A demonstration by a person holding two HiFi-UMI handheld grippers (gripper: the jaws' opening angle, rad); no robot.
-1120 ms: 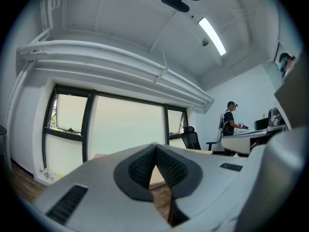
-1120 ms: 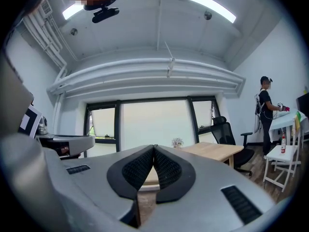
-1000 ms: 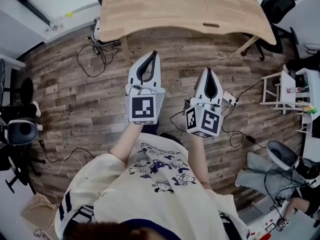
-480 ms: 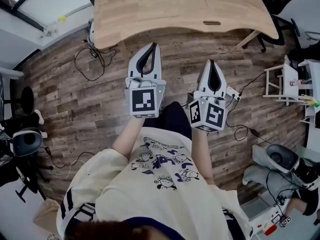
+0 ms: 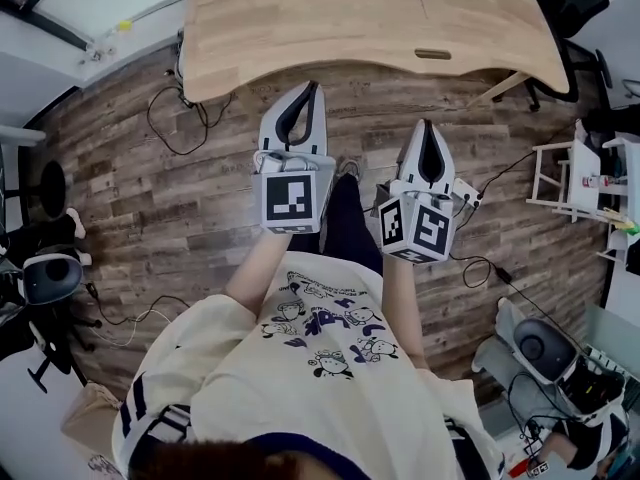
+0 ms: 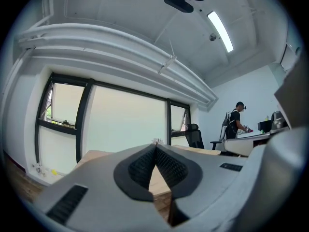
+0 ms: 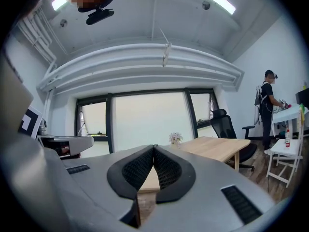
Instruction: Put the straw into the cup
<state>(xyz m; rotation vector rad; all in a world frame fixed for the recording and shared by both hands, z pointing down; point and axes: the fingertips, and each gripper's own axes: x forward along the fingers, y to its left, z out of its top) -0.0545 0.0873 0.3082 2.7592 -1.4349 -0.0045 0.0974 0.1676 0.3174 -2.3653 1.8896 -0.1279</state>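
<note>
Bright, even light comes from the large windows (image 7: 145, 120) and a ceiling lamp (image 6: 219, 30); both gripper views bend strongly toward dark edges.

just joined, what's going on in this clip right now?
A person stands on a wood floor facing a wooden table, with a gripper in each hand held out in front of the body. The left gripper and the right gripper both have their jaws together with nothing between them. No straw or cup shows in any view, so the task has not started.
</note>
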